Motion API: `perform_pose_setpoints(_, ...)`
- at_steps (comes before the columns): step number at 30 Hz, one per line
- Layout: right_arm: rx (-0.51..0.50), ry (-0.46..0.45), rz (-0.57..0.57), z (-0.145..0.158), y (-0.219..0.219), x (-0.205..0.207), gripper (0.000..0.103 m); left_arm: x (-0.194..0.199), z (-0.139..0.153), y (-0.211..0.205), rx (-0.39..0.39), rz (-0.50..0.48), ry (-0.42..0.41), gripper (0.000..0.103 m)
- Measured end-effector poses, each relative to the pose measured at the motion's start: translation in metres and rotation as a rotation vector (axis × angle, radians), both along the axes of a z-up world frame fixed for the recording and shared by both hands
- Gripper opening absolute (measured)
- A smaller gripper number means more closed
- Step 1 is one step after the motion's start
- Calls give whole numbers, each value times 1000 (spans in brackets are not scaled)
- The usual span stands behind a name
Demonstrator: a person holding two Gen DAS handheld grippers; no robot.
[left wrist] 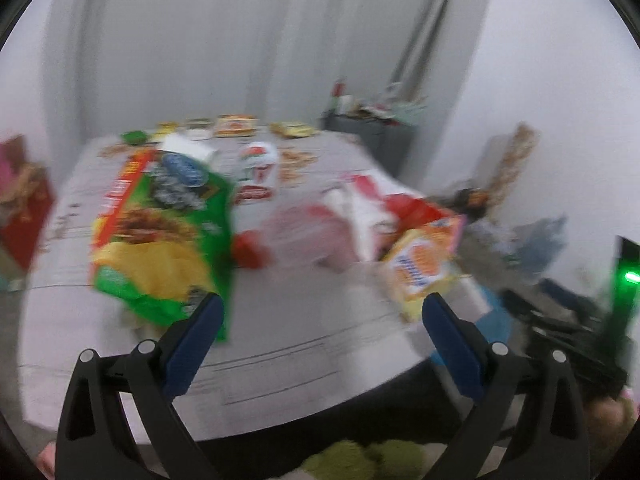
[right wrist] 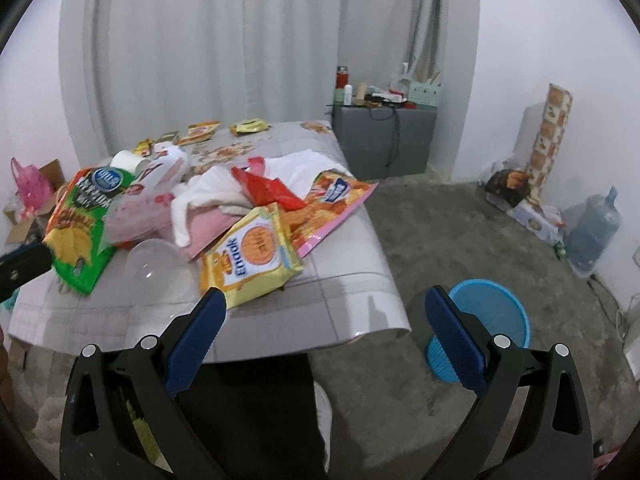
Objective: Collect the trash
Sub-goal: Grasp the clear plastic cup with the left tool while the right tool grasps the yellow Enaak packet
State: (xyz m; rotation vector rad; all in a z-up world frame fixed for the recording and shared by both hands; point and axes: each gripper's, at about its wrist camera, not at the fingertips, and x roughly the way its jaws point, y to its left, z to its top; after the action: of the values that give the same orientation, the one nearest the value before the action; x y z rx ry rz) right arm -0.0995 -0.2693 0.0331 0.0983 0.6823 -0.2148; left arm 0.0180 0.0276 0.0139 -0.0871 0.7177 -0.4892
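Snack wrappers litter a low table with a grey patterned cloth. A green and yellow chip bag lies at its left. A yellow Enaak packet sits near the front edge, with an orange and pink bag, a red wrapper, a pink cloth and a clear plastic cup around it. My left gripper hangs open above the table's front. My right gripper is open too, over the table's right front corner. A blue bin stands on the floor beside it.
A grey cabinet loaded with bottles stands behind the table by white curtains. A water jug, boxes and a patterned roll line the right wall. A cardboard box with a pink bag sits at the left. Concrete floor lies to the right.
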Motion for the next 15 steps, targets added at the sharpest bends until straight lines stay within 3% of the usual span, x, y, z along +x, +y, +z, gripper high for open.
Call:
perform_pose_setpoints(8, 59, 15, 2, 3, -13, 22, 95, 2, 1, -22, -27, -206, -72, 97)
perform_pose_setpoints(15, 167, 50, 59, -4, -21, 52, 94, -3, -19, -59, 190, -268, -201, 97)
